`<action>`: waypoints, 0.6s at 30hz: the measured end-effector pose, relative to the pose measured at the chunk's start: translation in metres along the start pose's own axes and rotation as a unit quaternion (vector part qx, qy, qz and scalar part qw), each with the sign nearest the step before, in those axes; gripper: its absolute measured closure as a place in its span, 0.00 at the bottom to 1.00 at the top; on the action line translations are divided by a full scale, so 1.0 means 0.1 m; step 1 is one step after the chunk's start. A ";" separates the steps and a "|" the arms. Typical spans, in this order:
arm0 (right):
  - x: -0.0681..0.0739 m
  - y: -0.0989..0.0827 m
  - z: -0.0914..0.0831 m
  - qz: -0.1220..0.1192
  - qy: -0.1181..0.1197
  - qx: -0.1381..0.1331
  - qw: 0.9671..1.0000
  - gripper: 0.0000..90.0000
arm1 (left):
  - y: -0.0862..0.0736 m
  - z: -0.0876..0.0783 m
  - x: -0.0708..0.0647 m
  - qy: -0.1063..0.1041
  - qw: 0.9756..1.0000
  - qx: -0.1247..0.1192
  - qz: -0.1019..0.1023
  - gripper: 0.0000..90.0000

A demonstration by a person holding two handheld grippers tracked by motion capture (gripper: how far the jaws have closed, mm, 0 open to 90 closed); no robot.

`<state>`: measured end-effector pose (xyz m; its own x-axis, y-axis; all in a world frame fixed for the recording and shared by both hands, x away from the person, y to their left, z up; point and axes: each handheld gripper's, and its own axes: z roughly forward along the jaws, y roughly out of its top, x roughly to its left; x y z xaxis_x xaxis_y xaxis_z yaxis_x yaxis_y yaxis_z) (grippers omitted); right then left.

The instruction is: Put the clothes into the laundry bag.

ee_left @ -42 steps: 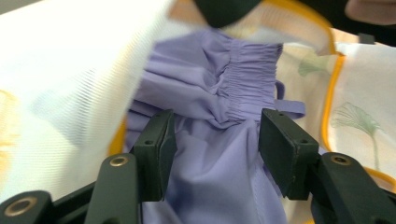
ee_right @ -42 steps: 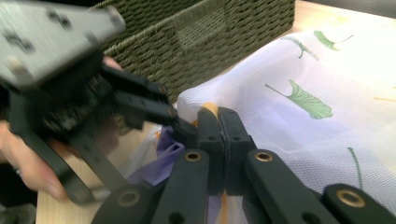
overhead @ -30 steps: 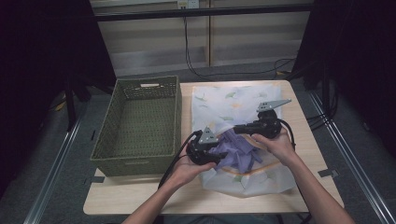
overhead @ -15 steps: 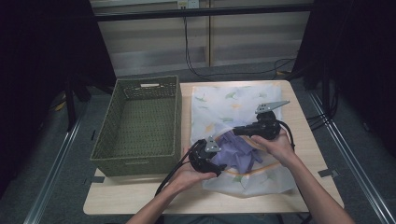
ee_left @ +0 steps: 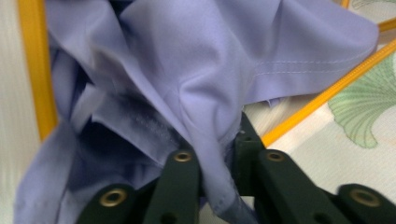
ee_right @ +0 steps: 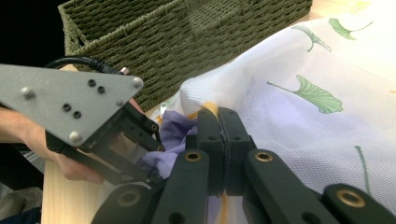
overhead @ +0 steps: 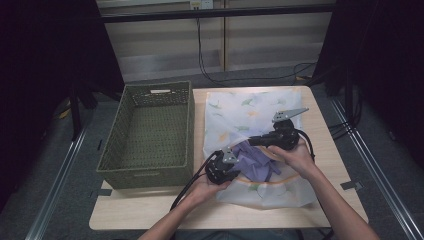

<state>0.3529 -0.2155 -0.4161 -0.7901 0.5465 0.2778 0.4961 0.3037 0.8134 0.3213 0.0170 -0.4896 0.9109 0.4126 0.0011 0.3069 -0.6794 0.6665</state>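
Note:
A white mesh bag (overhead: 250, 107) printed with green leaves lies flat on the table, with a crumpled lilac cloth (overhead: 255, 160) at its orange-trimmed mouth. My left gripper (overhead: 239, 166) has just been closing and is now shut on a fold of the lilac cloth (ee_left: 187, 70), which is pinched between the jaws of the left gripper (ee_left: 217, 147). My right gripper (overhead: 250, 141) reaches in from the right. In its own view the right gripper (ee_right: 217, 116) is shut on the bag's orange edge, the white mesh bag (ee_right: 308, 121) draping to the right.
A green woven basket (overhead: 145, 177) stands to the left of the bag, its near wall close to my left hand. The same basket (ee_right: 187, 28) lies behind the grippers in the right gripper view. Cables (overhead: 240, 75) trail over the floor beyond the table.
My left gripper has sunk a little toward the table's near edge and closed on the lilac cloth. The right gripper has kept still on the bag's edge.

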 end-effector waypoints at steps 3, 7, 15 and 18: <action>0.01 0.00 0.00 -0.002 0.001 0.000 1.000 1.00 | 0.07 -0.02 -0.02 -0.003 1.000 -0.016 0.002 0.96; 0.01 0.01 -0.01 -0.002 0.002 -0.002 1.000 1.00 | 0.16 -0.02 -0.03 -0.008 1.000 -0.027 -0.002 0.96; 0.00 0.01 -0.03 0.000 0.001 -0.006 1.000 1.00 | 0.22 0.07 -0.08 -0.049 0.997 -0.053 -0.001 0.72; 0.00 0.01 -0.04 0.000 0.001 -0.008 1.000 1.00 | 0.25 0.09 -0.13 -0.058 0.997 -0.049 0.011 0.62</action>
<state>0.3522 -0.2185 -0.4131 -0.7904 0.5456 0.2785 0.4907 0.2917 0.8211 0.3200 -0.0110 -0.4793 0.9449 0.3208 -0.0657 0.2629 -0.6235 0.7363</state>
